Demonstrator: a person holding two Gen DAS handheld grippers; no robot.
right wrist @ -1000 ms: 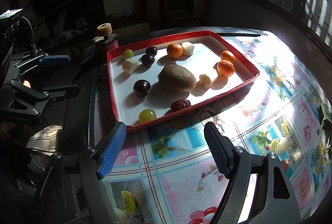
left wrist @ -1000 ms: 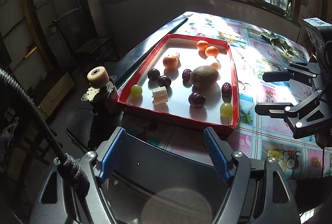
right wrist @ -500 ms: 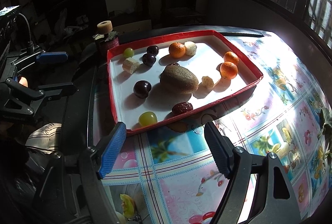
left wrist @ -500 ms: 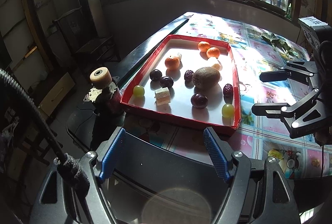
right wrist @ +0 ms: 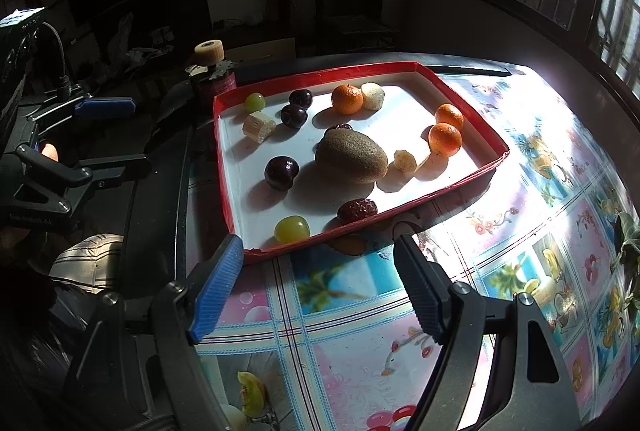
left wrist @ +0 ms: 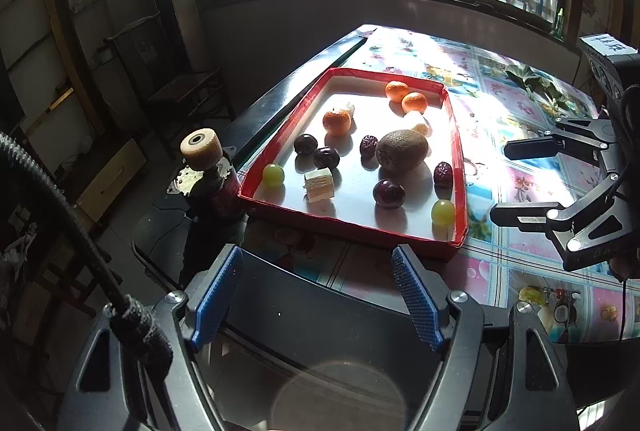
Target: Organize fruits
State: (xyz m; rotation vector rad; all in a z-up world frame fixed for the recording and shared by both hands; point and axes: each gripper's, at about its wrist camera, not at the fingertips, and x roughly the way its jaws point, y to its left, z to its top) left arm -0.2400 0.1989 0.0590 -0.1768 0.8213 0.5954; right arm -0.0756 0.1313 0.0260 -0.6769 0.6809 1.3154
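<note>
Red tray (right wrist: 460,187) ahead of both grippers; nearest fruit, green grape (right wrist: 291,228), just beyond right gripper (right wrist: 318,295). Right gripper nearer. Left gripper (left wrist: 318,295), right: both wide, empty.

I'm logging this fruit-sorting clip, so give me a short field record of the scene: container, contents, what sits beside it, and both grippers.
container: red tray on a patterned tablecloth
contents: kiwi, three oranges, three dark cherries, two green grapes, two red dates, three pale fruit chunks
beside tray: dark bottle with a pale round cap
left gripper: open, empty, short of the tray
right gripper: open, empty, short of the tray
</note>
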